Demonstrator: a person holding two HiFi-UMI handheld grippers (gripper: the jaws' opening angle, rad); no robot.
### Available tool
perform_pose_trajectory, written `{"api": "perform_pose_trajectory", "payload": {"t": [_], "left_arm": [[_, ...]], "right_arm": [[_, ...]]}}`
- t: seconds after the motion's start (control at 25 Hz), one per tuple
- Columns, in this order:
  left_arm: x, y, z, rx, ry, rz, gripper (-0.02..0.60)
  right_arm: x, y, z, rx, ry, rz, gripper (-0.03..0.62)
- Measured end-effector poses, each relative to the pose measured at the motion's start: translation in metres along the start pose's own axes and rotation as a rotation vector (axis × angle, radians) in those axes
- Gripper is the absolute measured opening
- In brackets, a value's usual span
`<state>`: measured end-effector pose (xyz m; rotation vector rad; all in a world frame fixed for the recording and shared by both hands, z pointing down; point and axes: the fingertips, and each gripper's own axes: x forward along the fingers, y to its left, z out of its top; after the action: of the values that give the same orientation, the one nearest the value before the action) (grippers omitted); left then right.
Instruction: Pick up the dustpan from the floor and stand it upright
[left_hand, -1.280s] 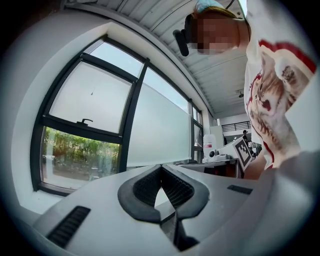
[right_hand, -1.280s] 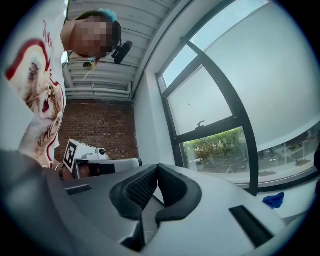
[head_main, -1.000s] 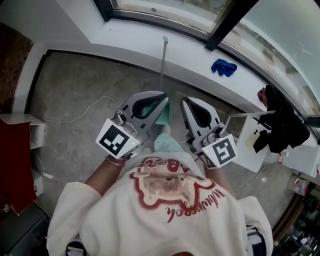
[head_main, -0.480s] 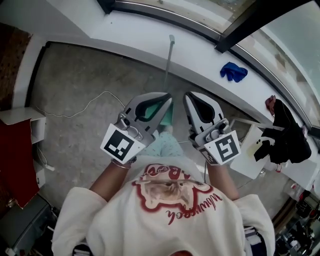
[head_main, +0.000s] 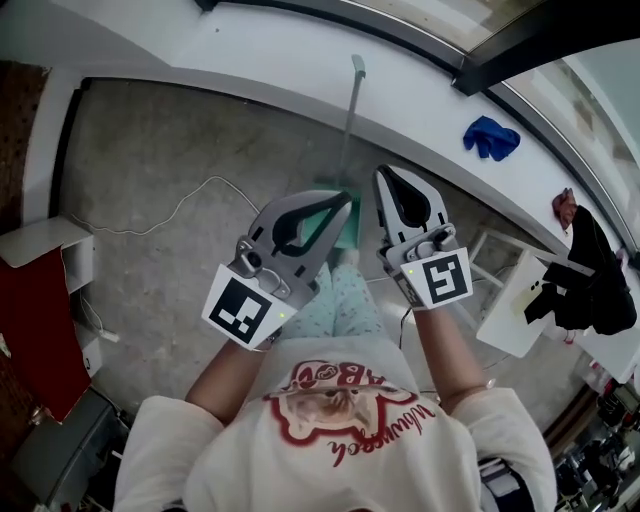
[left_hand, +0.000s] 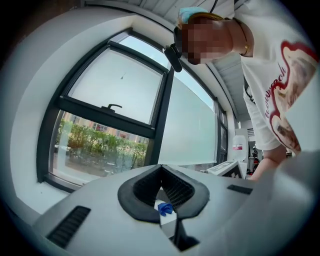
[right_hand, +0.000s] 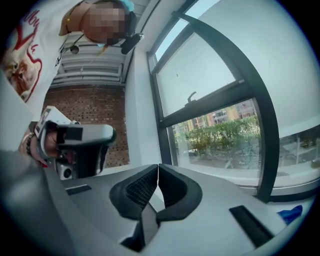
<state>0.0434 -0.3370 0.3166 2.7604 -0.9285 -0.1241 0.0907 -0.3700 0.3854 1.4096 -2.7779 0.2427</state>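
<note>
**Both grippers closed and empty, short of the dustpan**

Nearest is the person's white shirt with a red cartoon print (head_main: 340, 395). Its red lettering shows upside down and I cannot read it with confidence. The square markers on the gripper cubes are black-and-white patterns, not words.

Just ahead, the left gripper (head_main: 343, 203) and the right gripper (head_main: 384, 174) are held side by side. Each has its fingers clenched on nothing, and in both gripper views the tips meet and face the window rather than the floor.

Between and beyond them, the green plastic dustpan with a long pale handle (head_main: 349, 118) sits low on the grey concrete floor (head_main: 150, 170). Its handle runs toward the white window ledge (head_main: 300, 60); from above it is hard to tell whether the handle's end rests on that ledge.

The step looks like the approach. To do it well:
- Release one gripper's fingers before arriving.
- Tip that gripper down toward the handle.
- Grasp the handle low, nearer the pan, so the pan swings less when raised.
- Use the other gripper to steady it.

Farther off, a crumpled blue cloth (head_main: 491, 136) lies on the ledge.
</note>
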Motion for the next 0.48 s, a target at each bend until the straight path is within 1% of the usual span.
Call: {"api": "perform_pose_trajectory", "payload": {"t": [0.16,0.24,0.36,0.44,0.48], "left_arm": [[-0.002,0.011,-0.025,-0.042,0.008,0.004,0.019],[-0.005,0.012,-0.042,-0.072,0.028,-0.001,0.020],[-0.012,0.017,-0.068,-0.096,0.068,-0.002,0.019],[-0.015,0.023,-0.081,-0.111,0.081,0.012,0.019],[-0.017,0.026,-0.087,-0.118,0.084,0.021,0.018]], "right_arm": [[0.033,-0.032,-0.053,0.029,0.098,-0.041,0.025],[0.047,-0.046,-0.074,0.016,0.140,-0.045,0.025],[0.074,-0.064,-0.111,0.014,0.190,-0.044,0.025],[0.092,-0.079,-0.139,0.016,0.223,-0.069,0.028],[0.101,-0.087,-0.155,0.014,0.245,-0.087,0.050]]}}
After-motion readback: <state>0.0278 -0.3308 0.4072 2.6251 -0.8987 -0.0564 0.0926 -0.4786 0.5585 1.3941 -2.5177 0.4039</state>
